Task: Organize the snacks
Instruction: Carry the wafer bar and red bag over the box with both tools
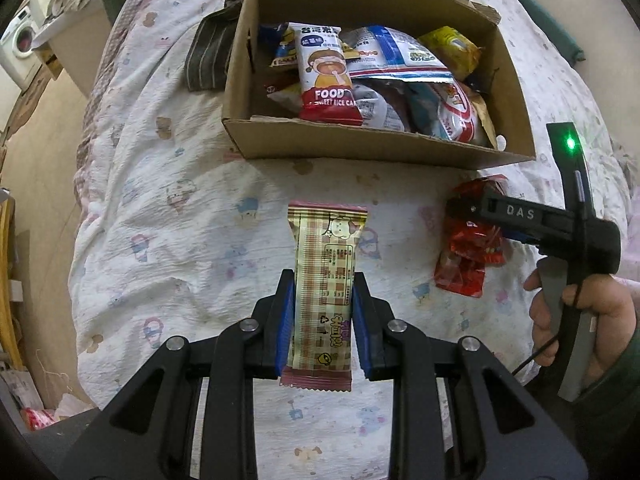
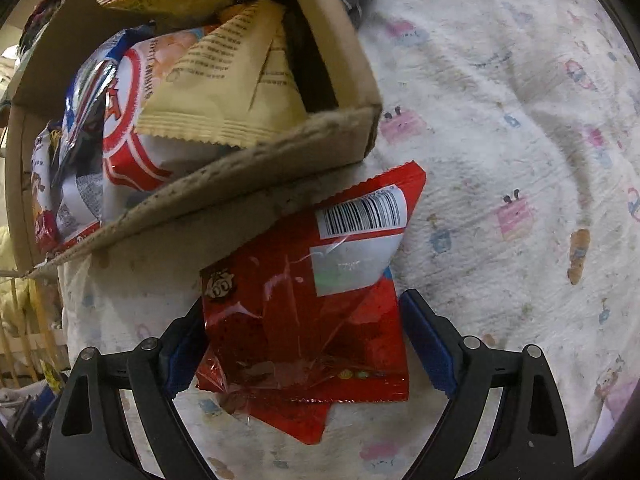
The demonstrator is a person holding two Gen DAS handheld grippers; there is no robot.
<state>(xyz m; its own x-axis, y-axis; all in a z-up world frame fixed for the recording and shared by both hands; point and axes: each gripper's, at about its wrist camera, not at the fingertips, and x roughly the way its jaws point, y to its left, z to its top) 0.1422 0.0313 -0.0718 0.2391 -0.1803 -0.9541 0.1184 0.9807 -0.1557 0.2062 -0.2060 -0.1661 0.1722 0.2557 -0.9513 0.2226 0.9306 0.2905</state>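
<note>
Bedding with a faded cartoon print (image 1: 168,216) is our work surface, with a washer (image 1: 20,46) way off to the left. Our left gripper (image 1: 320,304) is clamped on a plaid bar (image 1: 324,276), blue pads (image 1: 285,328) pressed against both long sides, the wrapper sticking out ahead of the fingers. Straight ahead of it sits the box (image 1: 376,148), stuffed with snacks, a rice cake pack (image 1: 326,76) on top. Over on the right, our right gripper (image 2: 304,344) has its fingers spread around a red pack (image 2: 308,300); the left pad looks like it's touching, the right pad (image 2: 428,344) is just off it. That pack's far end lies against the box wall (image 2: 248,200). We see our right hand (image 1: 588,320) on the handle.
</note>
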